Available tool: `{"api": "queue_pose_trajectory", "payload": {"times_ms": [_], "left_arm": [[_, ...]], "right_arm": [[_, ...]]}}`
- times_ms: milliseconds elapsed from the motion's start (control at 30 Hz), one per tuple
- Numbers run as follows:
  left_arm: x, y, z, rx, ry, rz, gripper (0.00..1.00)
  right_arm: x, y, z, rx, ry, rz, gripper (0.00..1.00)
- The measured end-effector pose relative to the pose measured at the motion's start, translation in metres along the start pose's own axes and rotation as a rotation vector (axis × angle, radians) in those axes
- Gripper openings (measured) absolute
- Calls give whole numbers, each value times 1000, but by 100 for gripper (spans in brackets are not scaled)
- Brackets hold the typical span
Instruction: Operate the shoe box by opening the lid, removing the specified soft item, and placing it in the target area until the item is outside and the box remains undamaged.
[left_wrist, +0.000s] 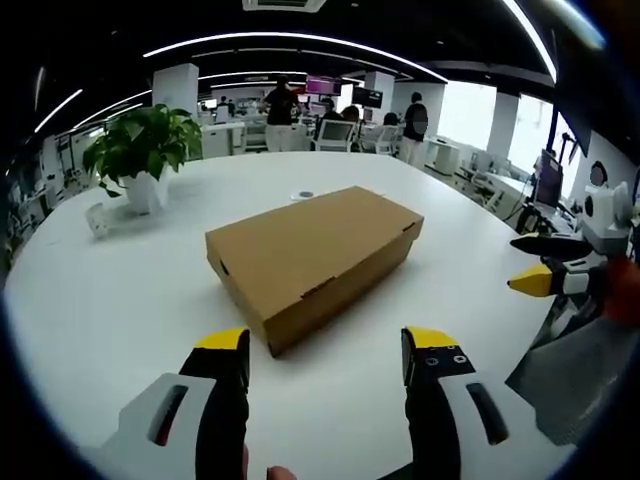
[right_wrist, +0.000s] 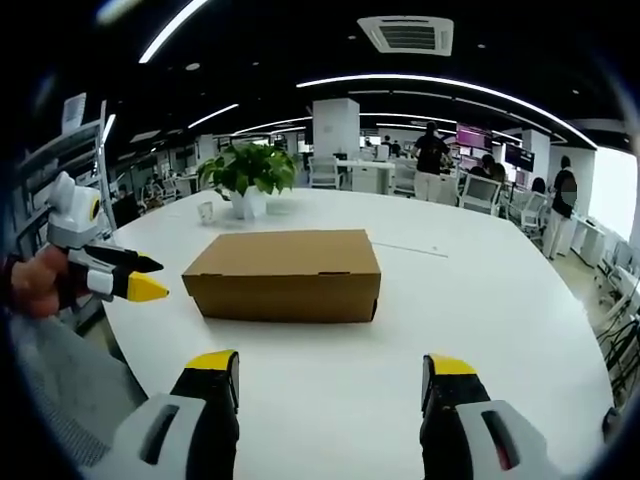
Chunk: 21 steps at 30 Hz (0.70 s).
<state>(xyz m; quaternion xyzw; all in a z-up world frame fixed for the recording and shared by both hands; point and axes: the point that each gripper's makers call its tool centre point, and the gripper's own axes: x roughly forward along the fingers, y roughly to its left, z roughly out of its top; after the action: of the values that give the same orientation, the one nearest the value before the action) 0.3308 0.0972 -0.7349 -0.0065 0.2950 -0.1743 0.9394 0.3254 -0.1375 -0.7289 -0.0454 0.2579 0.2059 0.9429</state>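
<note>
— Where does the shoe box (left_wrist: 315, 260) sit?
— Closed on the white worktop (left_wrist: 110, 300), just ahead of the left gripper (left_wrist: 325, 345), jaws wide and empty; the right gripper (right_wrist: 330, 370) likewise.
— Around it?
— A potted plant (left_wrist: 142, 150) beyond; its contents are hidden.

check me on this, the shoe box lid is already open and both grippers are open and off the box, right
Not quite: the shoe box lid is closed, lying flat on the box in the right gripper view. The rest holds: the left gripper and right gripper are both open and off the box, above the white table.
</note>
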Motion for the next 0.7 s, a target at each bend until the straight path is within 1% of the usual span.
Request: {"api": "queue_pose_trajectory", "payload": {"times_ms": [167, 333, 600, 700], "left_arm": [[-1, 1, 0, 1, 1, 5, 63], [-2, 5, 0, -6, -1, 15, 63], [-1, 7, 0, -17, 1, 19, 63], [-1, 10, -1, -36, 2, 23, 63]], "right_arm": [[0, 1, 0, 9, -3, 6, 73], [0, 6, 3, -12, -10, 19, 72], [3, 12, -1, -14, 8, 44, 72], [7, 13, -5, -12, 24, 61, 72]]}}
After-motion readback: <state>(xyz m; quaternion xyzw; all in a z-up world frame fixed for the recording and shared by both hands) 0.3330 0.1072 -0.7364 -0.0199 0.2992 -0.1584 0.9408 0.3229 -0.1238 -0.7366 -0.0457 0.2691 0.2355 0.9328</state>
